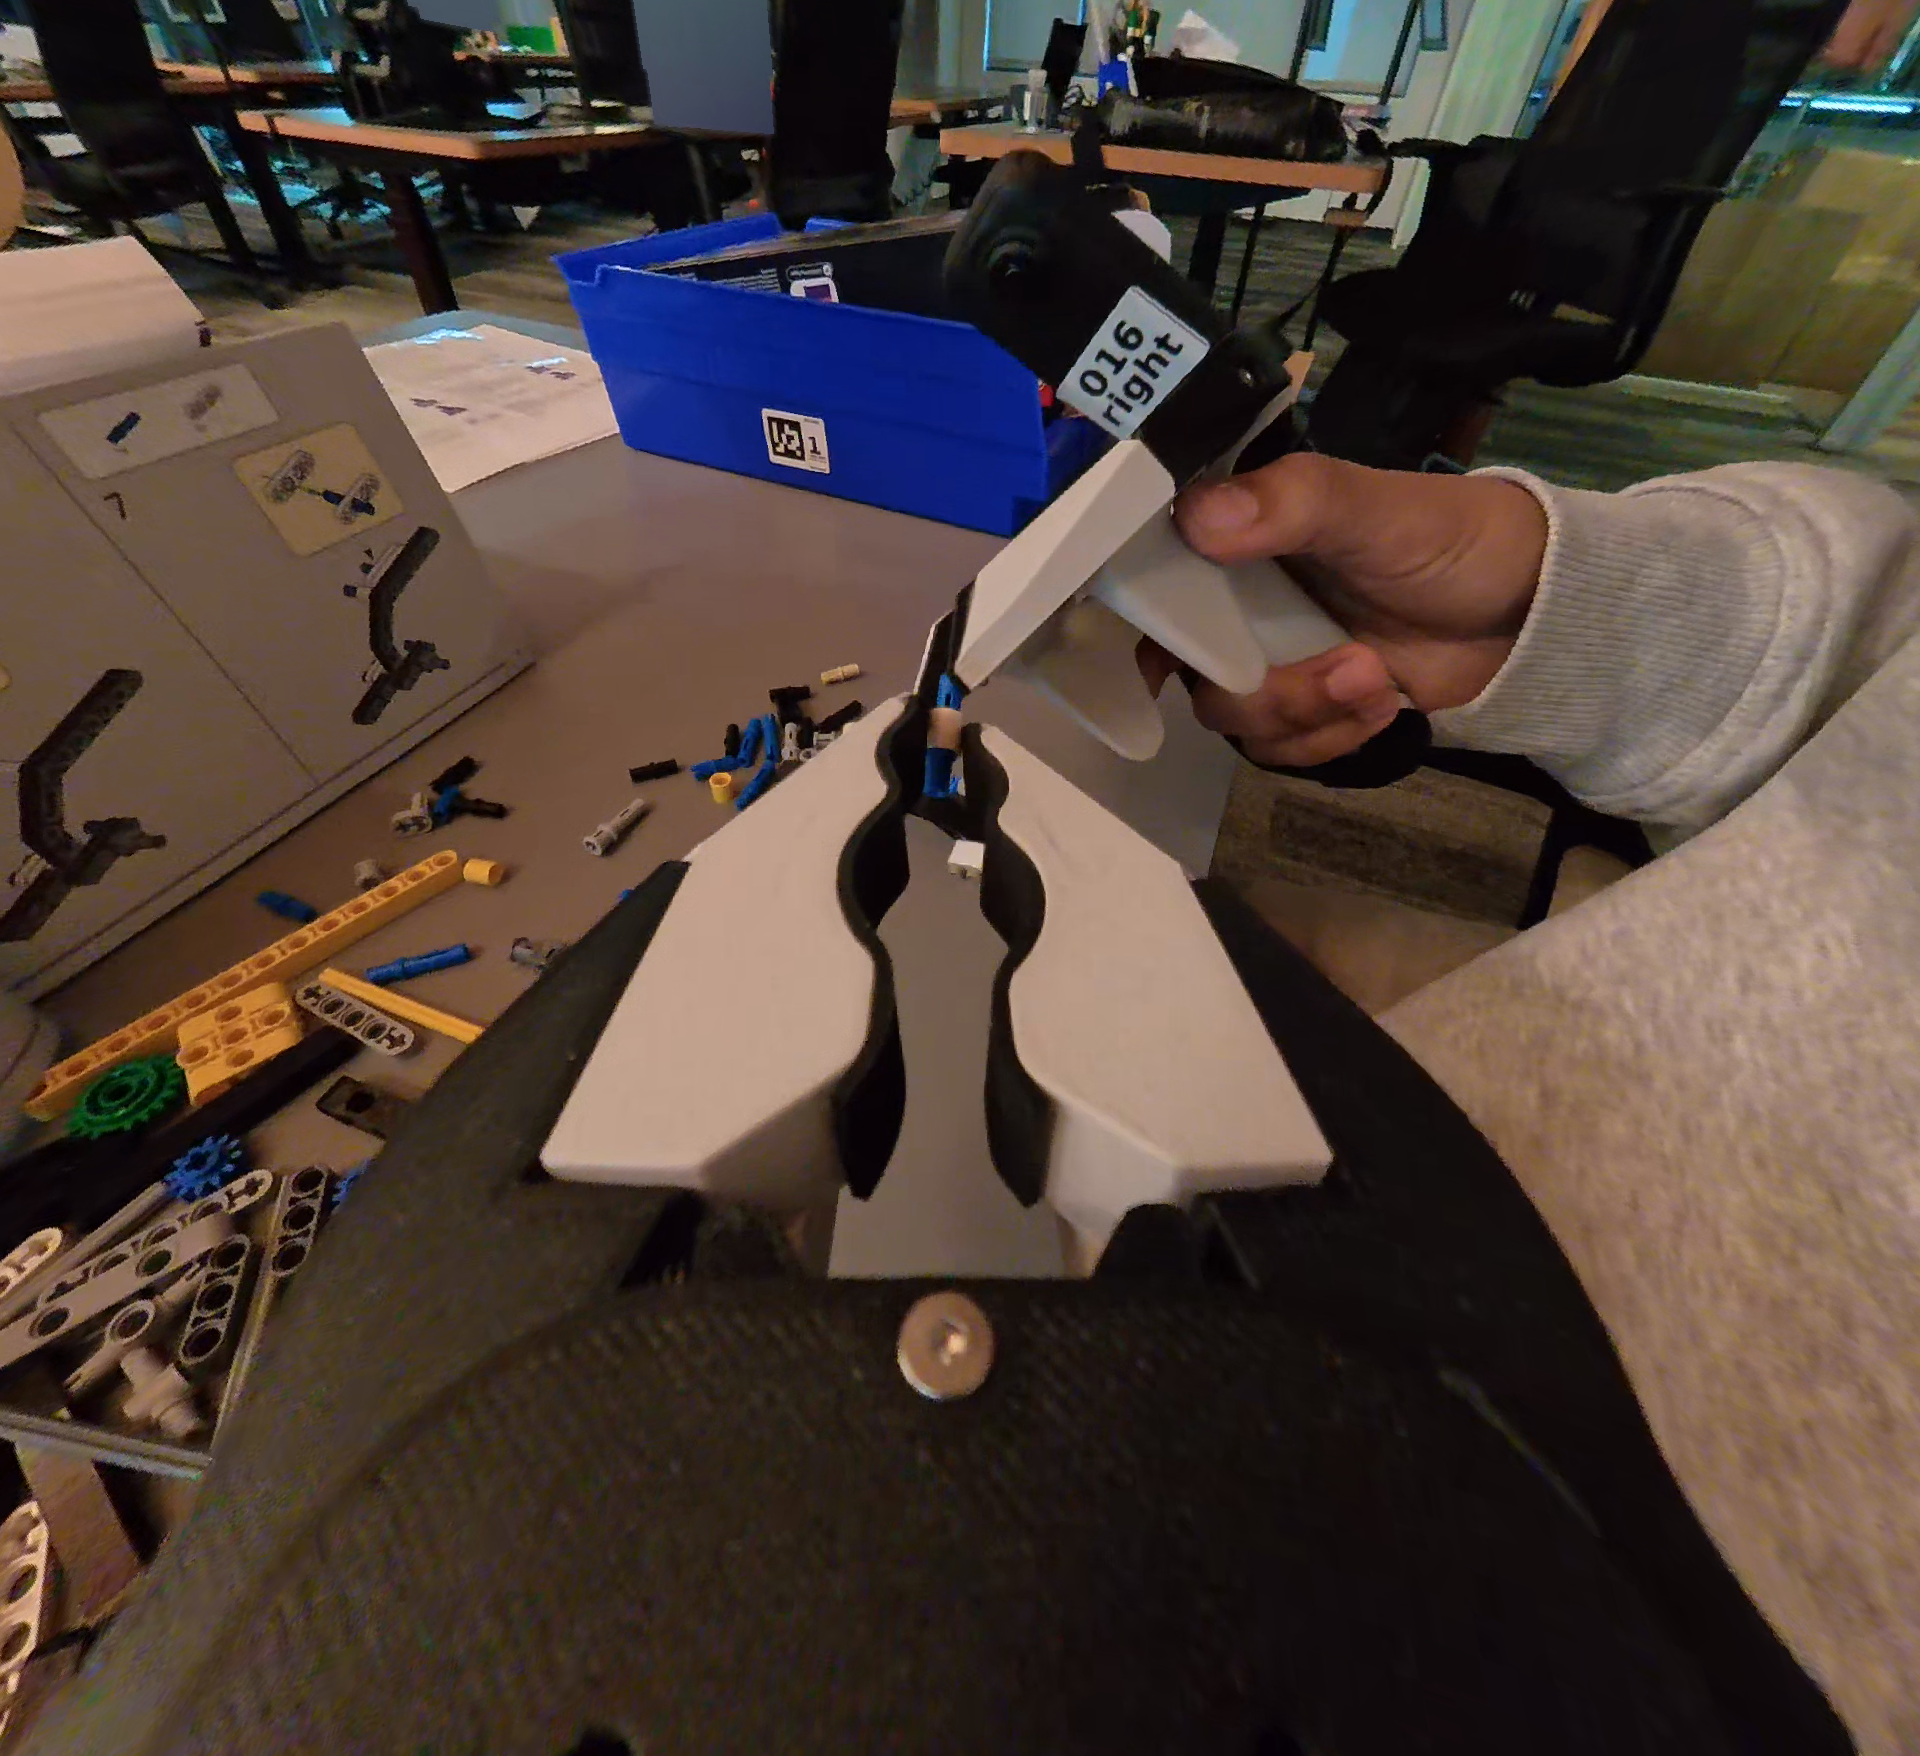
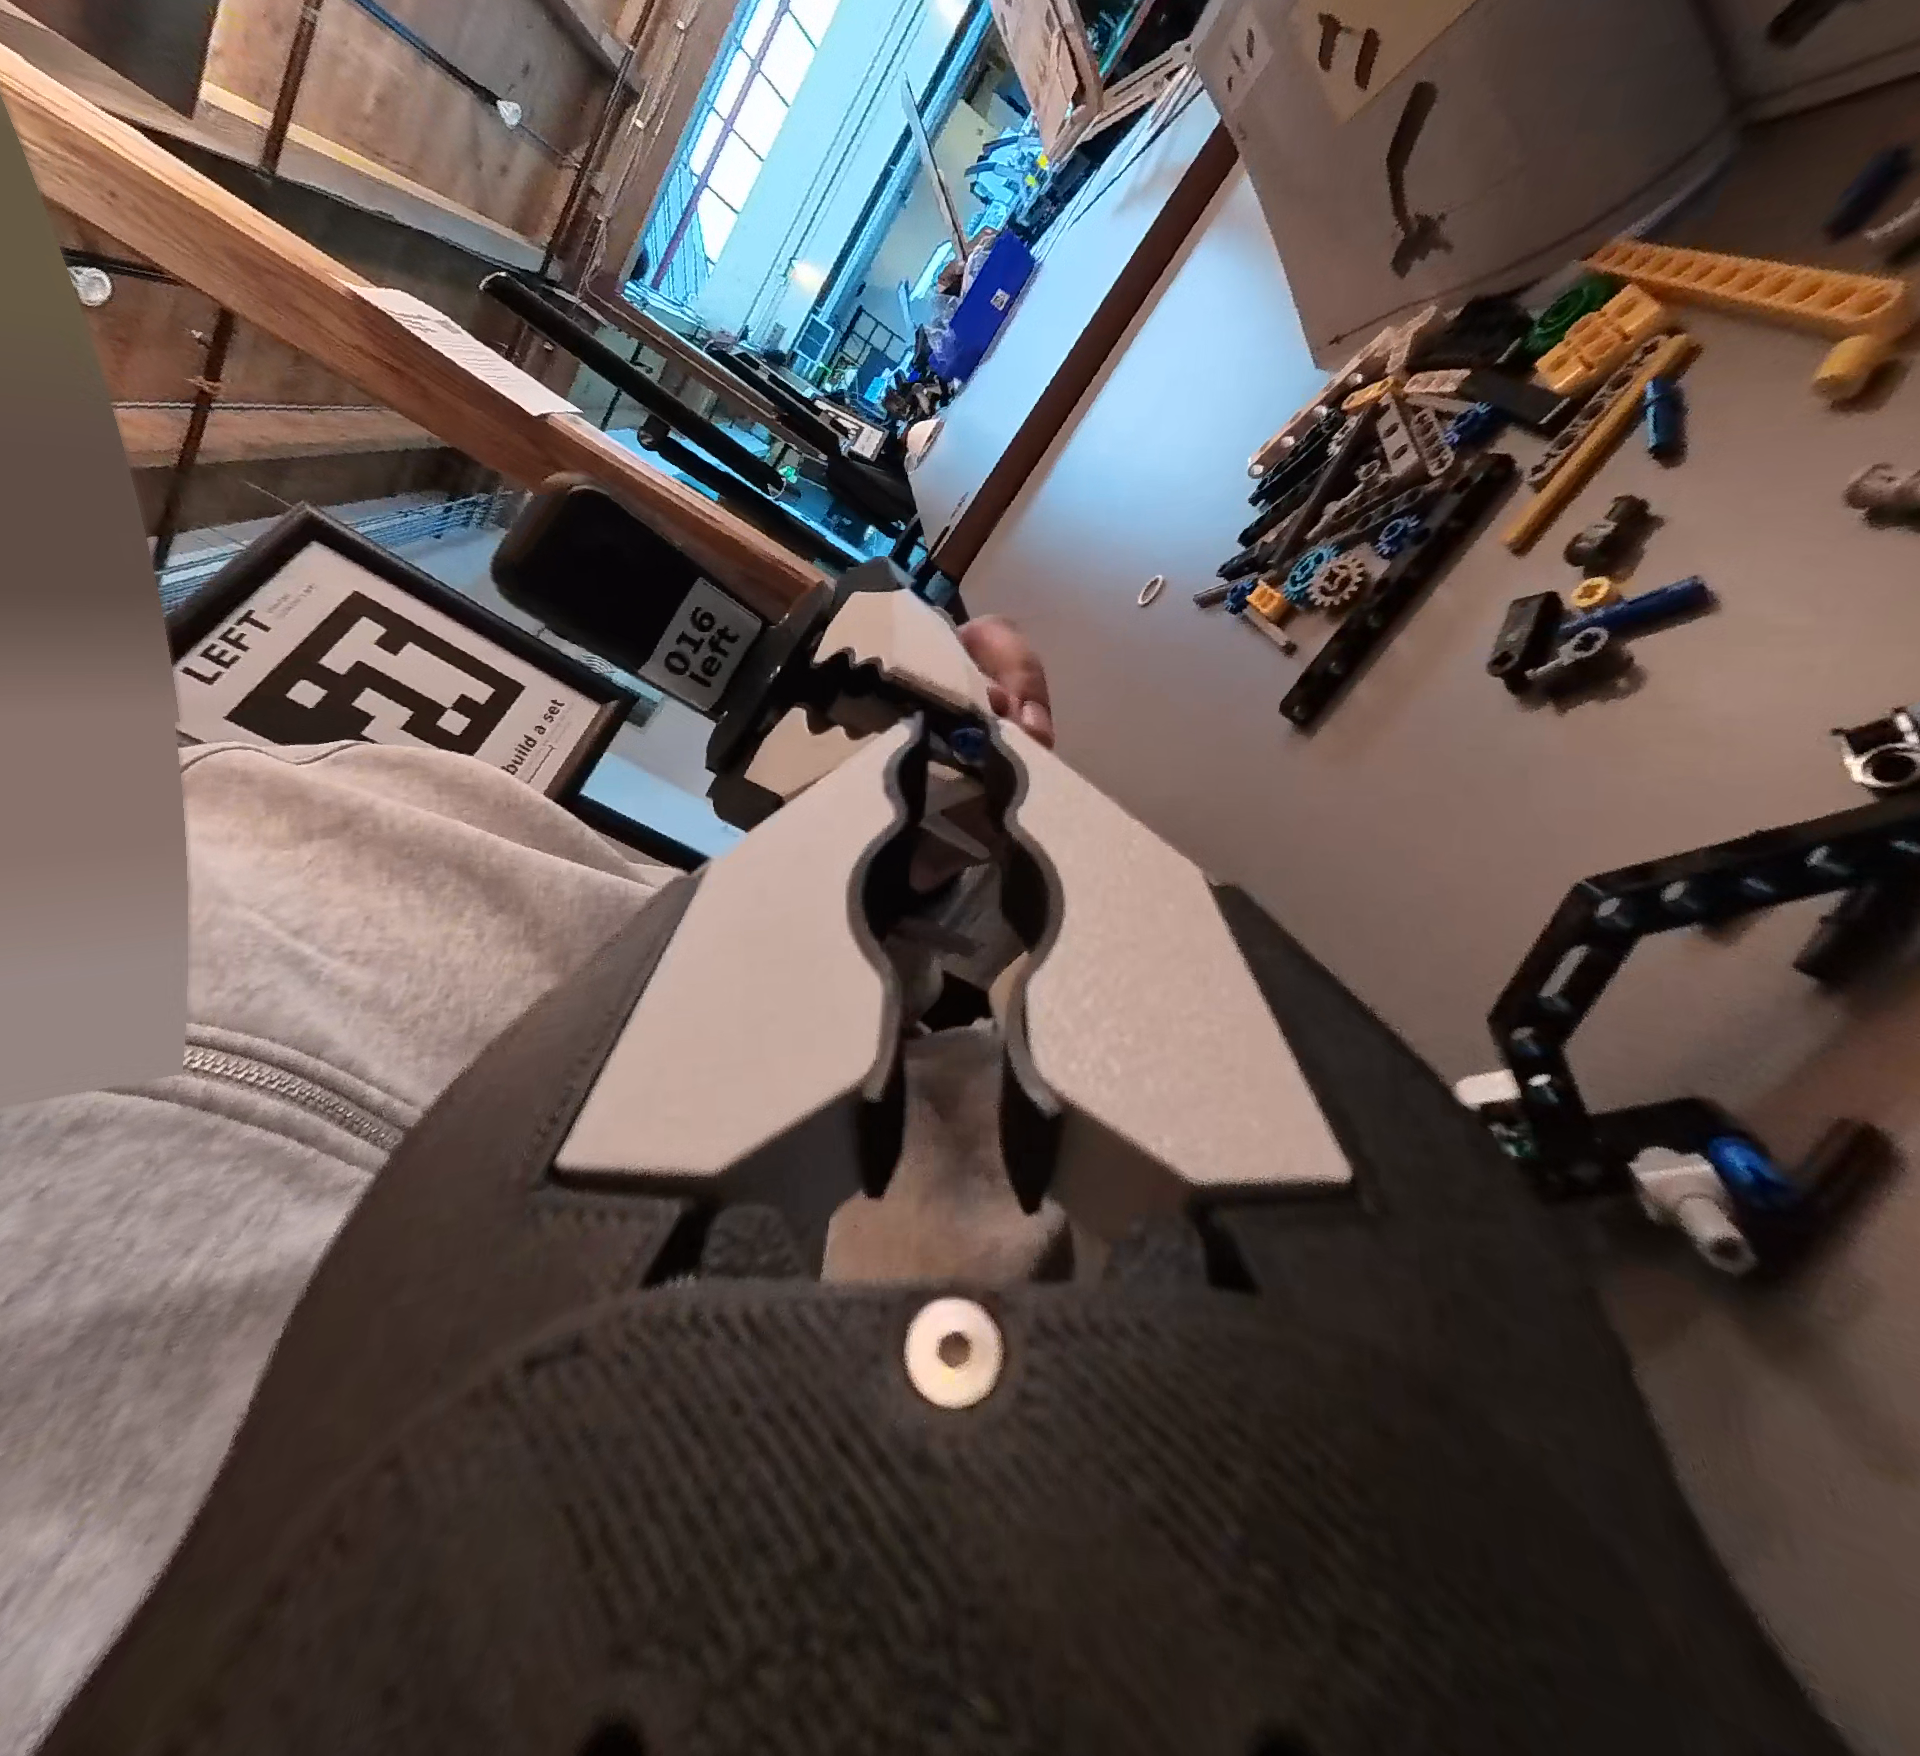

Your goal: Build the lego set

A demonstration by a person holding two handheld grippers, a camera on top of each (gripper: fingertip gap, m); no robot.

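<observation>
My left gripper is shut on a small blue pin that carries a tan bush, held above the grey table. My right gripper comes in from the upper right, tip to tip with the left, and pinches the pin's other end. In the right wrist view my right gripper shows the blue pin at its tips, with the left gripper just beyond. A black angled beam assembly with blue and white parts lies on the table at the right.
Loose pins, yellow beams, gears and grey beams are scattered on the table's left. An open instruction booklet stands at the left. A blue bin sits at the back. A grey-sleeved arm is at the right. My two grippers' fingertips are within a few centimetres of each other.
</observation>
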